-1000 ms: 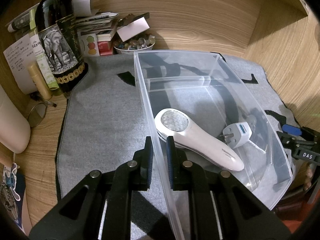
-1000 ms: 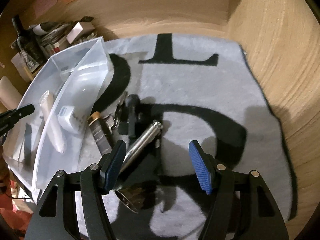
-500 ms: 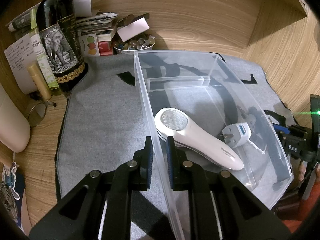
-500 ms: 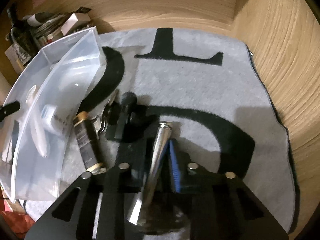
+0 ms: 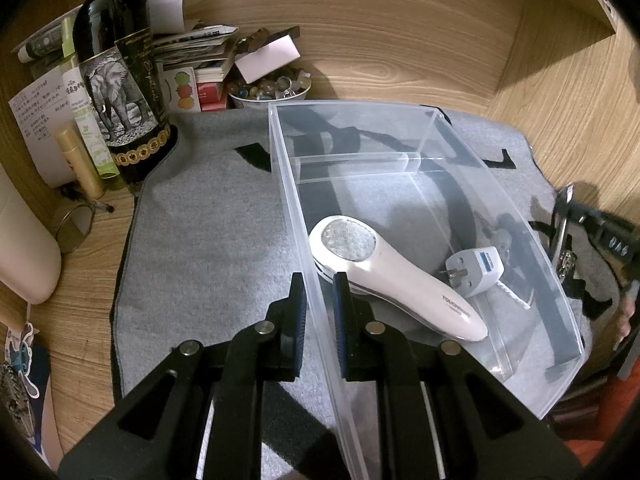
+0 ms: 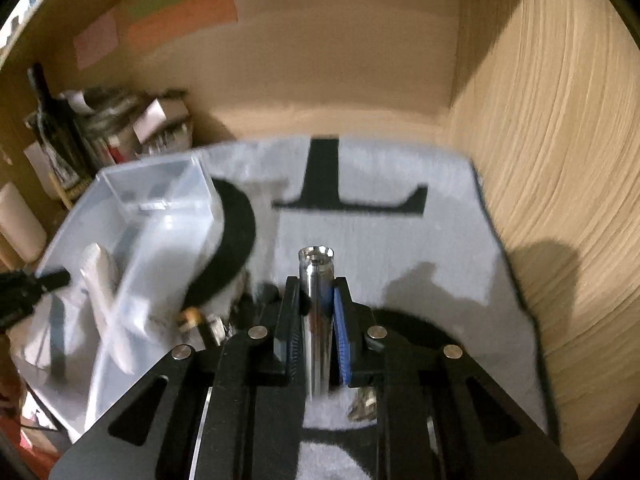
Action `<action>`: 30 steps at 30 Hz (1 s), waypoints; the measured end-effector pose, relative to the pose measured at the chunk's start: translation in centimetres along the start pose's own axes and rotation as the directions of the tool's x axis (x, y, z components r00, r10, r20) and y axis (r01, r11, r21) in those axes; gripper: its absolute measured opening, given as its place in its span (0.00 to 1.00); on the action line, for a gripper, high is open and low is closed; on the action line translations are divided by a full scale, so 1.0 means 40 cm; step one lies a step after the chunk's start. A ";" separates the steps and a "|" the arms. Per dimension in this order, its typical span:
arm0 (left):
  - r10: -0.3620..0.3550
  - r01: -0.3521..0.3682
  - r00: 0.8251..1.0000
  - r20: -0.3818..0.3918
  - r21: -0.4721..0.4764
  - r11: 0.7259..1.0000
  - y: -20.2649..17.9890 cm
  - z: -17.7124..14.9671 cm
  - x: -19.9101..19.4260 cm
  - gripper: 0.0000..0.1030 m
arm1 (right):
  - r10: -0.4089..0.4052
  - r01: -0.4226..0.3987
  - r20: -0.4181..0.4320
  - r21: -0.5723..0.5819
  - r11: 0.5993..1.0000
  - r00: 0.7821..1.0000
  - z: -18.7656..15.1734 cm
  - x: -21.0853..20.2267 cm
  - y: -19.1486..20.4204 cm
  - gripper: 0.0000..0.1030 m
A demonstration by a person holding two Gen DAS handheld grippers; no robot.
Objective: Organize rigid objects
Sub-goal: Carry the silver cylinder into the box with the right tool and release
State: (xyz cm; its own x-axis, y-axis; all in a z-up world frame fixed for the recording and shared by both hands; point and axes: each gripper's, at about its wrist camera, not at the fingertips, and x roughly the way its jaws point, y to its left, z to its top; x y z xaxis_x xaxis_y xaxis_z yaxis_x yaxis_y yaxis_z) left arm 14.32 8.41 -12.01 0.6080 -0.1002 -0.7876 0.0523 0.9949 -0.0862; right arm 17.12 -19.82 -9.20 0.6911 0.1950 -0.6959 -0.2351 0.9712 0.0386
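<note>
One bin [image 5: 420, 120], two items inside

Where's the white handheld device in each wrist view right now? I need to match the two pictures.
Left wrist: white handheld device lies mid-frame in the clear bin, beside the plug adapter.
Right wrist: device at left edge, blurred, in the bin.
Shared landmark: the clear bin.
</note>
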 end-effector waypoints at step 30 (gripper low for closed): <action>-0.004 0.004 1.000 0.003 -0.004 1.000 0.003 -0.003 -0.004 0.13 | 0.243 -0.194 0.135 -0.300 0.934 0.961 0.160 -0.042 0.311 0.14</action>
State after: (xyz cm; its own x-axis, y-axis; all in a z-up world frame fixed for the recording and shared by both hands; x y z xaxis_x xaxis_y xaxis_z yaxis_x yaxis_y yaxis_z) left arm 14.15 8.55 -11.98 0.6101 -0.1040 -0.7855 0.0512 0.9945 -0.0919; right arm 17.39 -7.20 -2.96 0.6990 0.4415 -0.5626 -0.5584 0.8284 -0.0437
